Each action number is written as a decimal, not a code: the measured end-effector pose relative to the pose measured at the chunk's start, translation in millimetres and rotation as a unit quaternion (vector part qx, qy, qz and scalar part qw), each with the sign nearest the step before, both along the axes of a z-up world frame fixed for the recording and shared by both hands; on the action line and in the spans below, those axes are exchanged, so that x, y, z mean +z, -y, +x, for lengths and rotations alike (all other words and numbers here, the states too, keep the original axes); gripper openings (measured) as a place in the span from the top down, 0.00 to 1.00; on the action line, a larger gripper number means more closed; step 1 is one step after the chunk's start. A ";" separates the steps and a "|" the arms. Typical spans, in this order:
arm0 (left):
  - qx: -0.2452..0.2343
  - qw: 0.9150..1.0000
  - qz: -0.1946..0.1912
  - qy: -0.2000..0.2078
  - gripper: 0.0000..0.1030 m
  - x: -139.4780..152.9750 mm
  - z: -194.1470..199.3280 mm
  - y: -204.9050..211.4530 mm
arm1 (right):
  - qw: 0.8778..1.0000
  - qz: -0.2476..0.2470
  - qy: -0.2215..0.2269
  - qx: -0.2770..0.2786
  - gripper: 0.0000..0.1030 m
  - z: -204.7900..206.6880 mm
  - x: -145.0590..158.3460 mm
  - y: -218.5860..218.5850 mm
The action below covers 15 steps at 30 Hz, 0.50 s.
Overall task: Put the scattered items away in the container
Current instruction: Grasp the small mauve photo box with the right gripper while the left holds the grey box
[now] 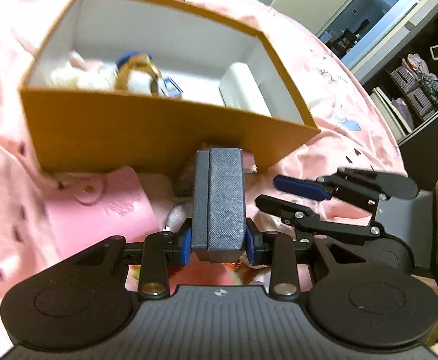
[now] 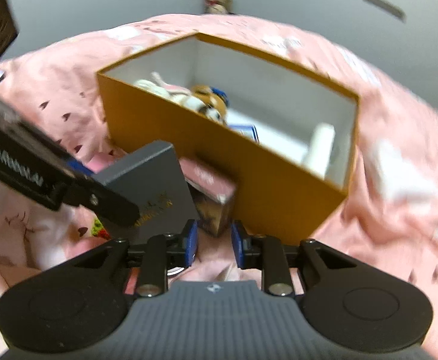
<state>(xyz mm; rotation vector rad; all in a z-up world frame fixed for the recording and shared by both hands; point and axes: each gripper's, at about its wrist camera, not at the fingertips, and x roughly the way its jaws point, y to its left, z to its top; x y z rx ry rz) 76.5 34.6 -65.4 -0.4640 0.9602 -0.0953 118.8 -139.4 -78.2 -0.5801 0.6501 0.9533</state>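
Observation:
My left gripper is shut on a grey textured box and holds it up in front of the orange container. The grey box also shows in the right wrist view, held by the left gripper's fingers. The container has a white inside and holds a plush dog, a white plush toy, a small blue-and-white box and a white tube. My right gripper is open, close to a small pink-topped box by the container's near wall.
Everything lies on a rumpled pink bedspread. A pink case lies left of the grey box. My right gripper shows open at the right in the left wrist view. Dark shelves stand beyond the bed.

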 end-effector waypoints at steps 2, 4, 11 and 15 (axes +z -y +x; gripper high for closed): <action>0.010 1.000 0.017 -0.003 0.63 3.8 -2.5 -4.2 | 0.999 -0.018 0.034 0.033 0.70 -5.5 3.7 -8.9; 0.017 1.000 0.020 -0.007 0.63 3.3 -2.4 -7.8 | 0.996 -0.039 0.058 0.059 0.68 -8.6 4.2 -18.8; 0.026 0.999 0.019 -0.015 0.63 -1.5 -2.5 -18.2 | 0.962 -0.133 0.175 0.160 0.60 -14.6 -13.1 -49.1; 0.031 0.999 0.025 -0.015 0.63 -1.8 -4.3 -20.4 | 0.946 -0.168 0.193 0.198 0.60 -13.4 -17.9 -59.2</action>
